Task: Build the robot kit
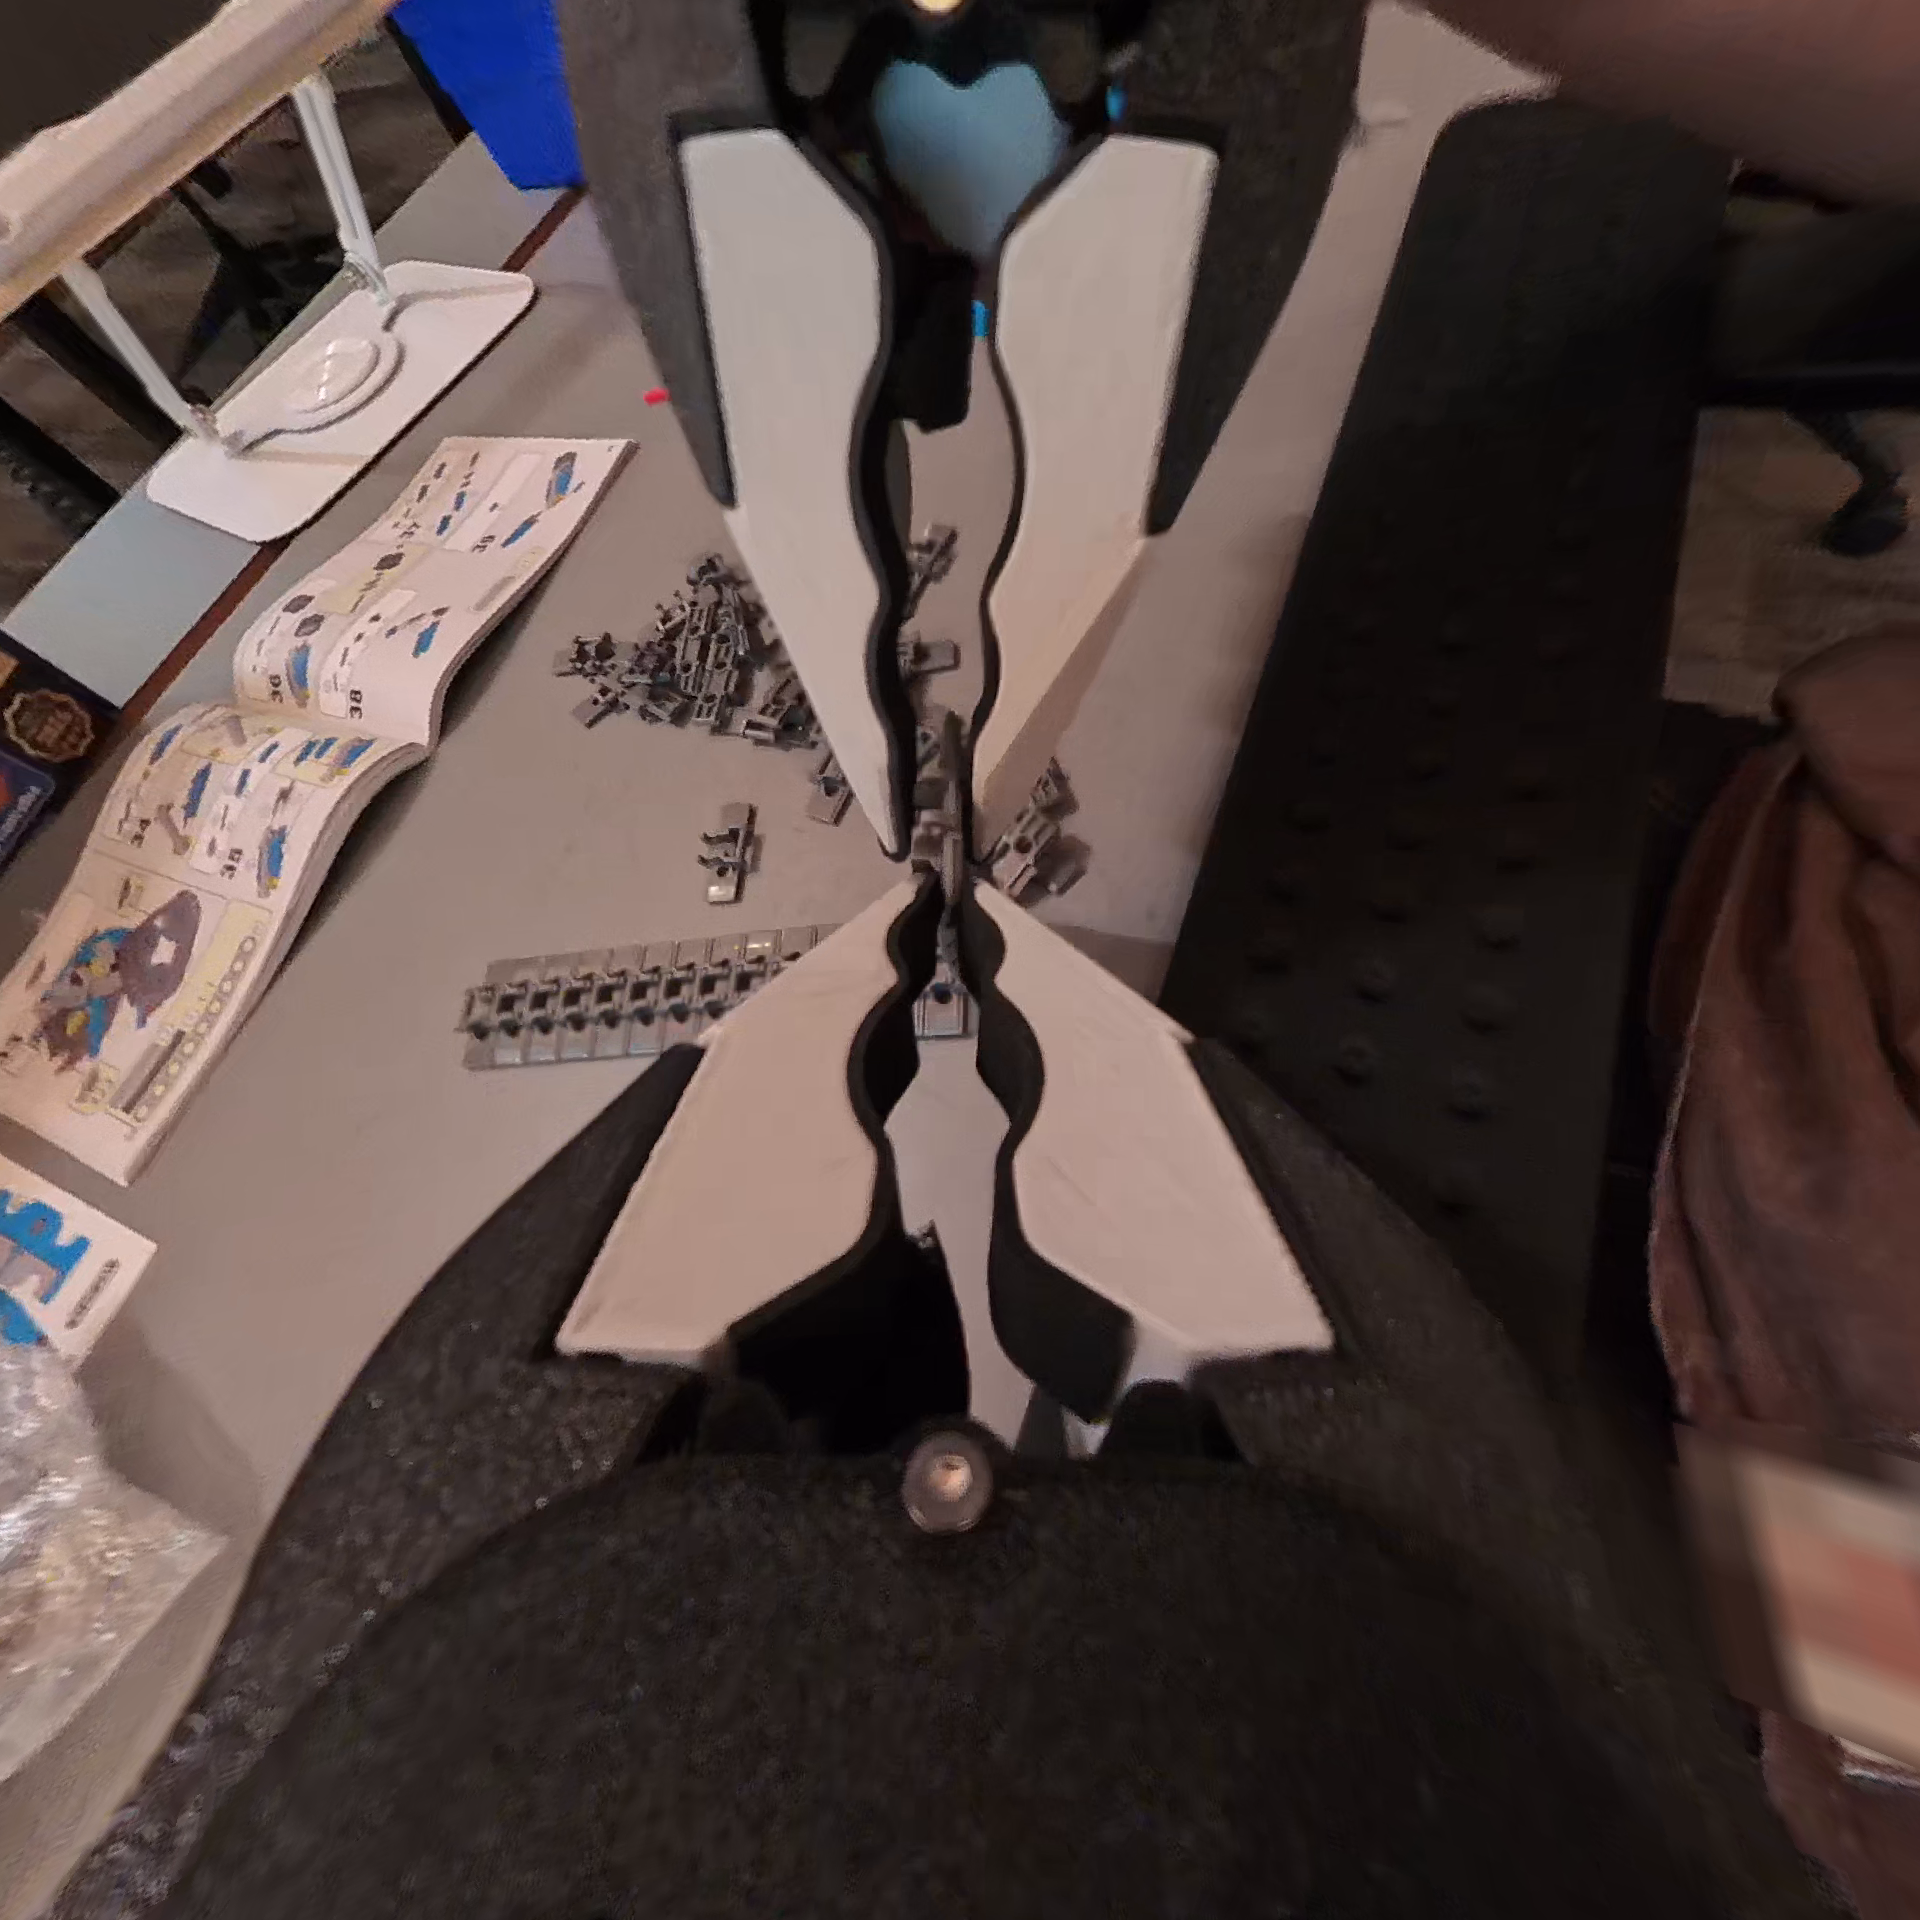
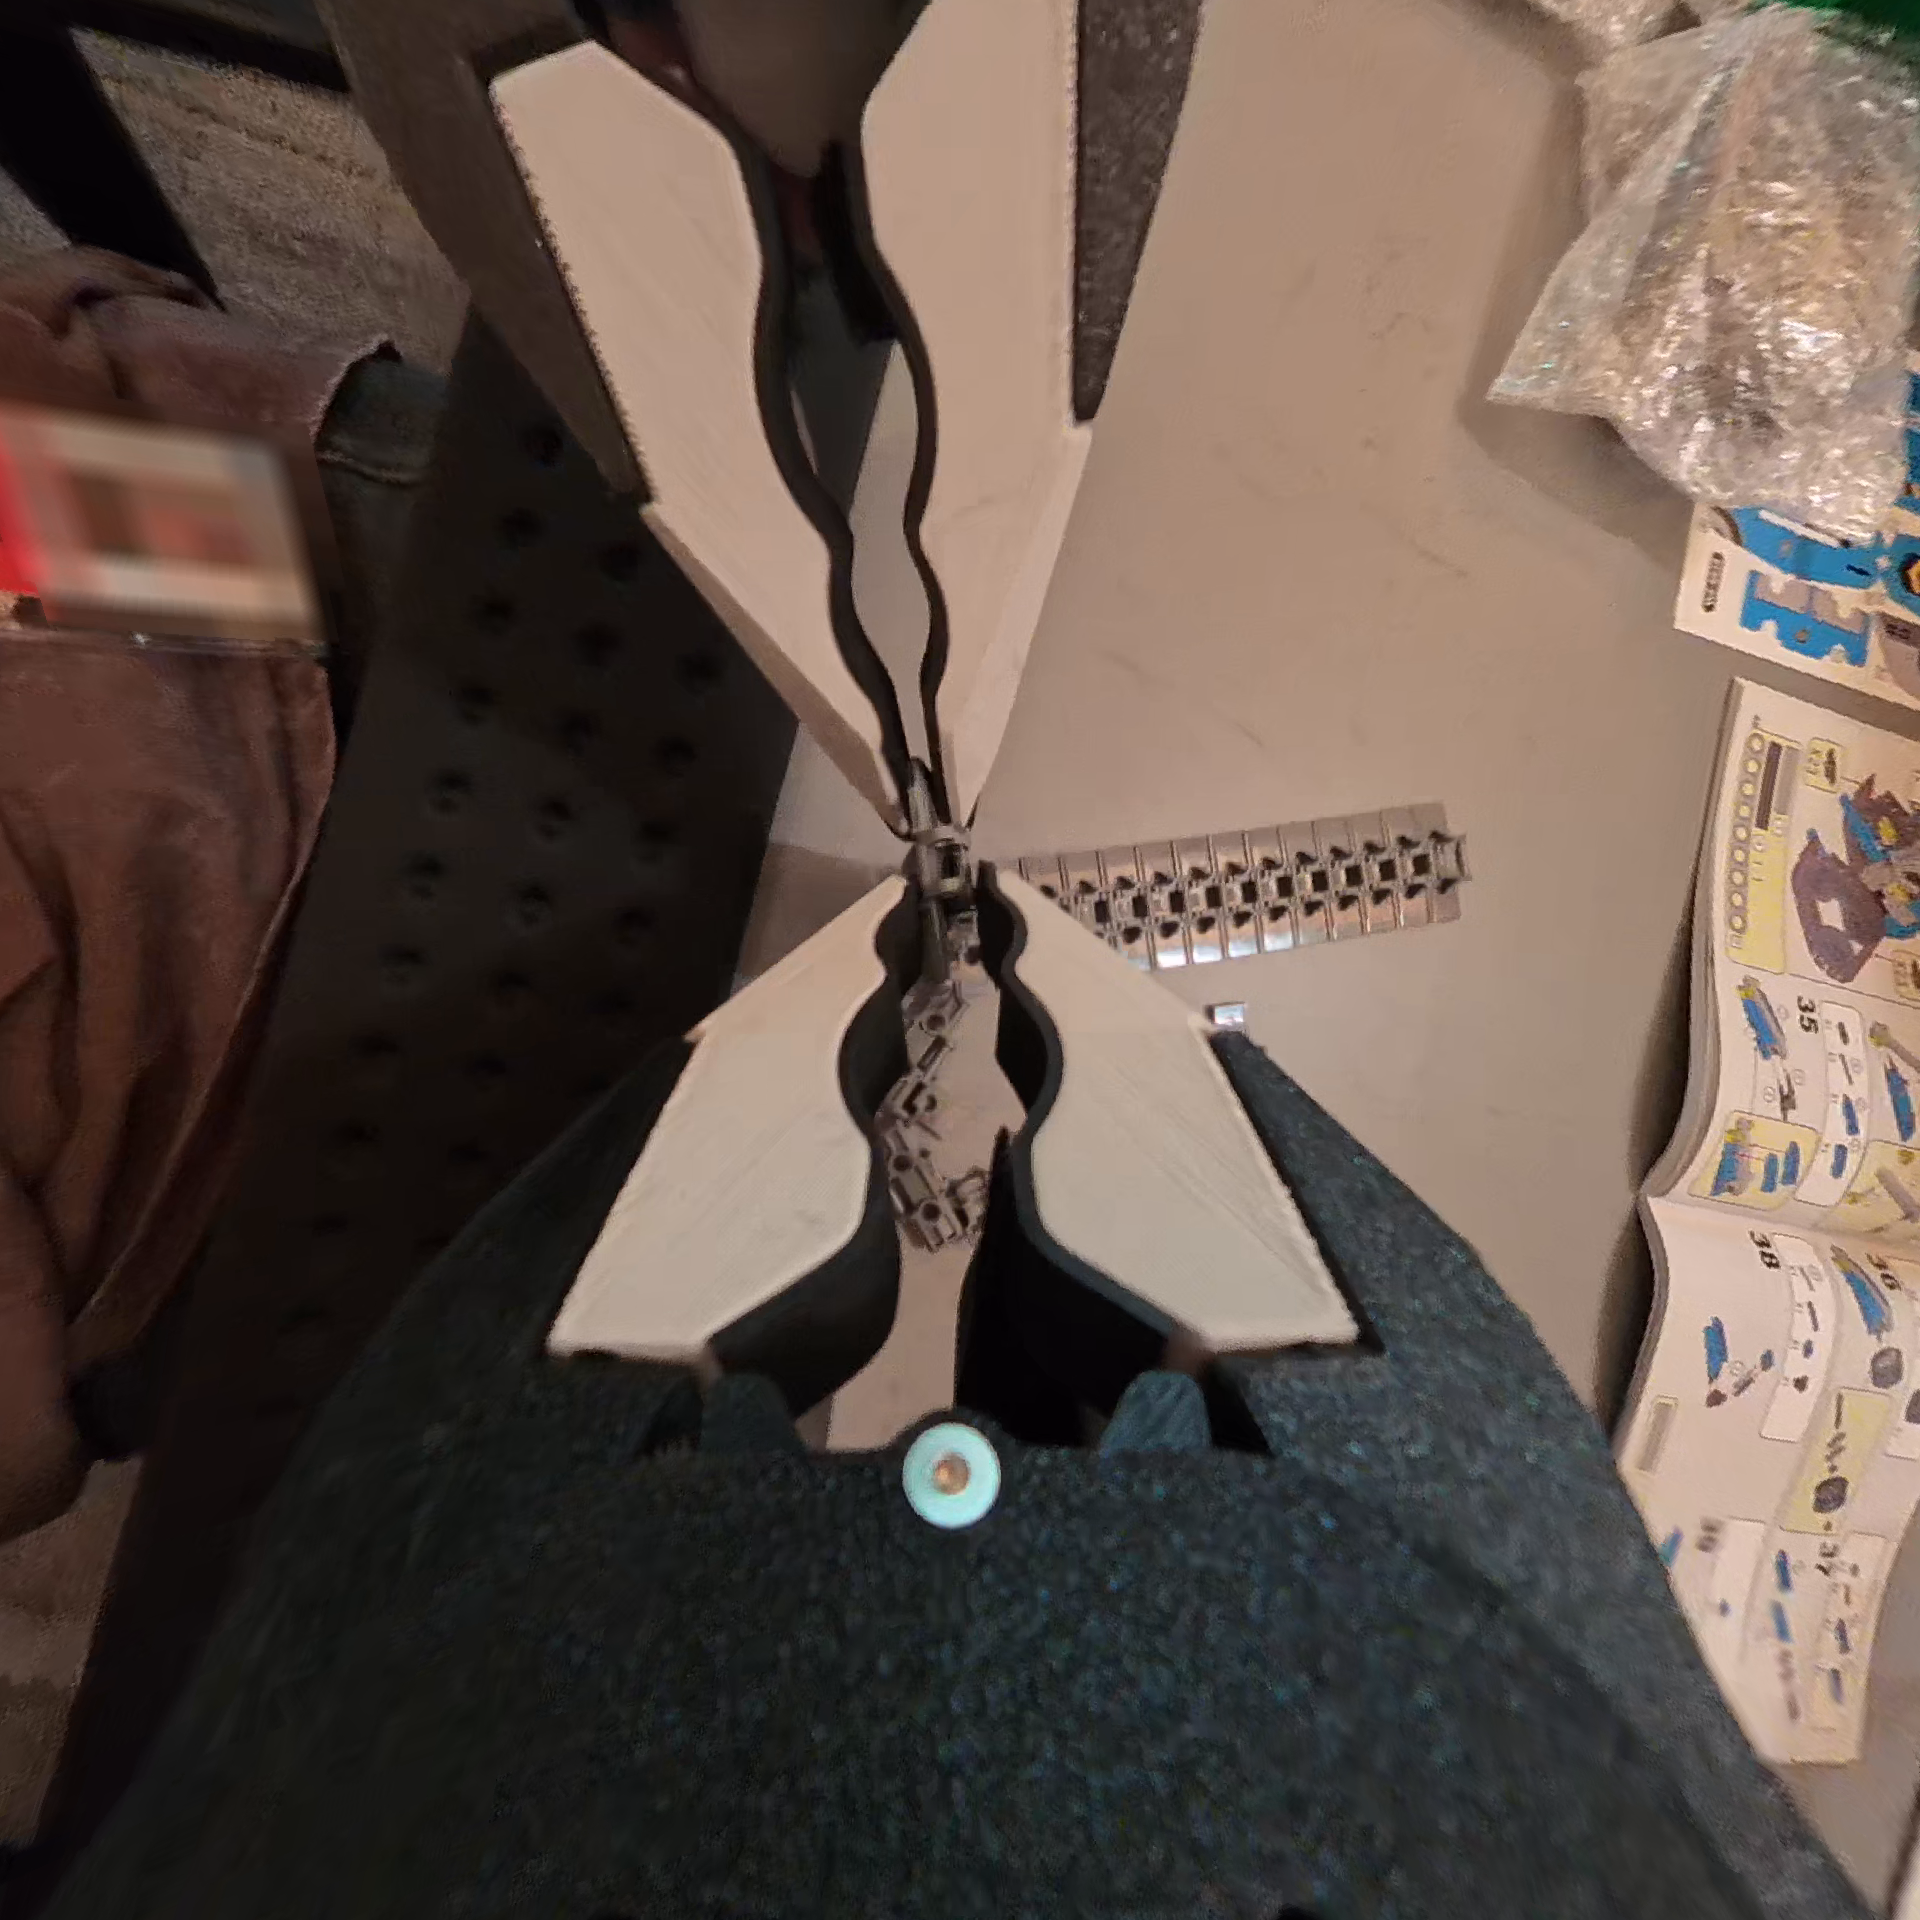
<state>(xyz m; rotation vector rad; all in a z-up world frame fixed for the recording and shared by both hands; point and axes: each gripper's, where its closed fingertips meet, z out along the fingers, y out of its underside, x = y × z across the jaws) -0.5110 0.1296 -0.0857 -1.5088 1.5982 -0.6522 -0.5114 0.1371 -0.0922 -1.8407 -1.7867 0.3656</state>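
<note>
Left gripper point(image 1: 938, 883) fingers pinched on grey track link point(image 1: 943, 831); right gripper point(image 1: 938, 821) fingers clamp short link chain point(image 2: 928, 1091), tip to tip above grey surface point(image 1: 520, 1195). Assembled track strip point(image 1: 623, 997) flat below, loose links pile point(image 1: 707, 655) beyond. Open instruction booklet point(image 1: 260, 779) toward surface edge; clear bag point(image 2: 1745, 239) of parts.

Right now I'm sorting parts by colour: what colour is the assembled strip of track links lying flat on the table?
Grey, clearest in the right wrist view: track strip.
</note>
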